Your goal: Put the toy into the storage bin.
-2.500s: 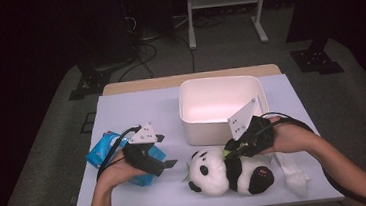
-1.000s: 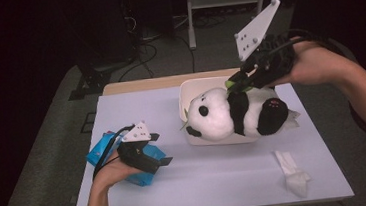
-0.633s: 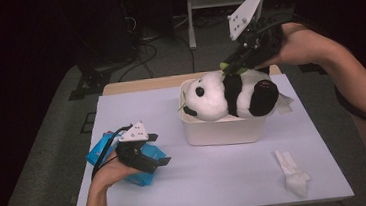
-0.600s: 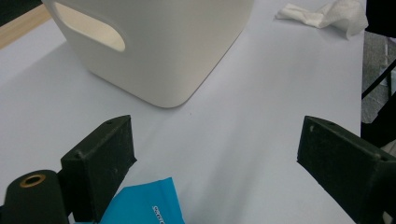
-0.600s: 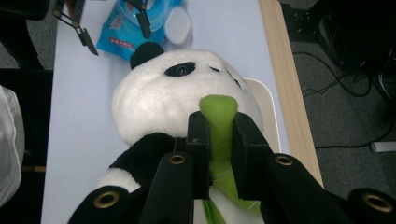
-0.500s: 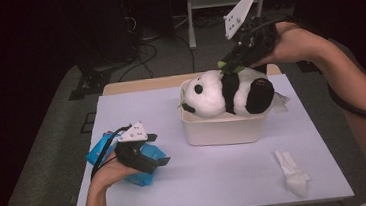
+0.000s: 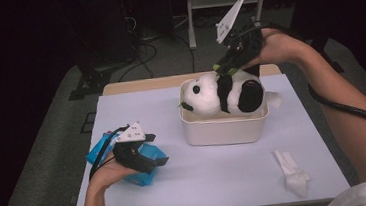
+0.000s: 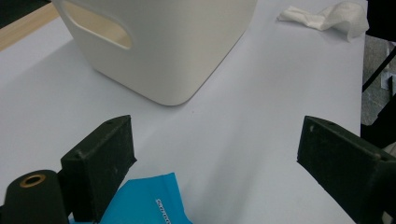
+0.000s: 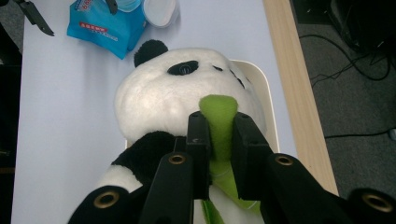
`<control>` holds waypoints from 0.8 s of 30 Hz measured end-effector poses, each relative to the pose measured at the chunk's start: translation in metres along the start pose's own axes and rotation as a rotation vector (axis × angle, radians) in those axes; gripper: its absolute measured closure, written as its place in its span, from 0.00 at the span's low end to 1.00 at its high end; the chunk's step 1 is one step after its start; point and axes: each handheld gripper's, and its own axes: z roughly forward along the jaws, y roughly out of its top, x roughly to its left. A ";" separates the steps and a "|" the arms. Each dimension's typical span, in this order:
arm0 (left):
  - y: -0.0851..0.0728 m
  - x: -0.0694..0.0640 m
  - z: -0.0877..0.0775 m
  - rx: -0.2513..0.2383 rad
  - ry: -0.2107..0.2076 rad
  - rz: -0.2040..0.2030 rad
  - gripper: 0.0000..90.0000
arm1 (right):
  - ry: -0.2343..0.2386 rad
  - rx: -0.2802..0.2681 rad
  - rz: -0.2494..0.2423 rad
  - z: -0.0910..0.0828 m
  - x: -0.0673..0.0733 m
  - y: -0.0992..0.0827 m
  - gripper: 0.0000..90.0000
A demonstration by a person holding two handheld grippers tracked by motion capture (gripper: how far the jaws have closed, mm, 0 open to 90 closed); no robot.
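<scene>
the white table (image 7: 228,179) carries everything so both hands can work from the near edge. on it, under the right gripper (image 7: 229,67), stands the cream plastic bin (image 7: 223,129), its mouth up to take the toy. the plush panda (image 7: 223,93) lies in that mouth, head toward the left gripper (image 7: 158,161), body resting on the rim, not yet let go. the right gripper is clamped on the panda's green leaf (image 9: 218,126), a thin tab that lets narrow jaws carry a bulky toy. the left gripper rests with its jaws wide apart and empty, parked on the blue packet (image 7: 105,149) beneath it. a crumpled white tissue (image 7: 291,173) lies well off, nearer the right arm.
</scene>
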 end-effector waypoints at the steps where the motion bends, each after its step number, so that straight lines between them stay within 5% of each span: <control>1: 0.000 0.000 0.000 -0.001 0.000 -0.001 0.11 | 0.000 0.001 -0.002 0.003 -0.002 -0.001 0.87; 24: 0.000 -0.001 -0.002 -0.002 0.000 0.006 0.11 | 0.058 0.030 0.038 0.055 -0.014 -0.019 0.87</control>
